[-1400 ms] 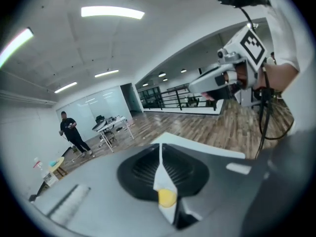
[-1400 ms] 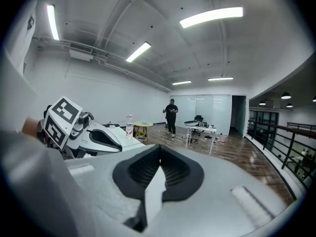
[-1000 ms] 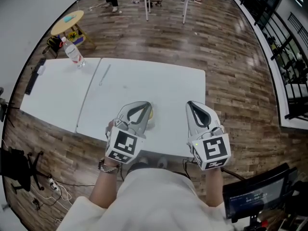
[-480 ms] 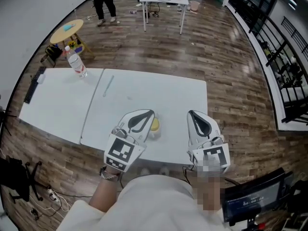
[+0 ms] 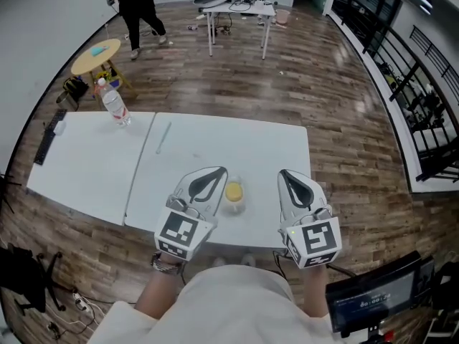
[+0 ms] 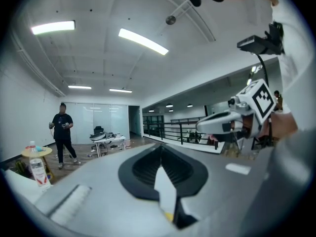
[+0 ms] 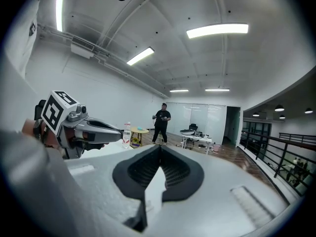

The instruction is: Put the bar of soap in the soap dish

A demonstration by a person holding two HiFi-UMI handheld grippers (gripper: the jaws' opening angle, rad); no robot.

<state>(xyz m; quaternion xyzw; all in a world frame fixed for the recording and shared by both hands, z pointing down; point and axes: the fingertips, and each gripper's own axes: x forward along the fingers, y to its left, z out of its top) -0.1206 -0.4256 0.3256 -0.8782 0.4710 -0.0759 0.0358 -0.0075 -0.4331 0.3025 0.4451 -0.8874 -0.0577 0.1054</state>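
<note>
The room is bright. Long white ceiling lights (image 6: pixel 143 41) glow high above the fingers (image 6: pixel 143 174) in both gripper views. The wood floor (image 5: pixel 301 84) far past the fingers shines with glare. Every picture bends round at its edges and has dark corners. The fingers up close look soft and blurry.

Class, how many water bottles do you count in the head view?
1. The bottle stands upright at the far edge of the left white table. No other shows, though one near the front edge could be hidden.
</note>
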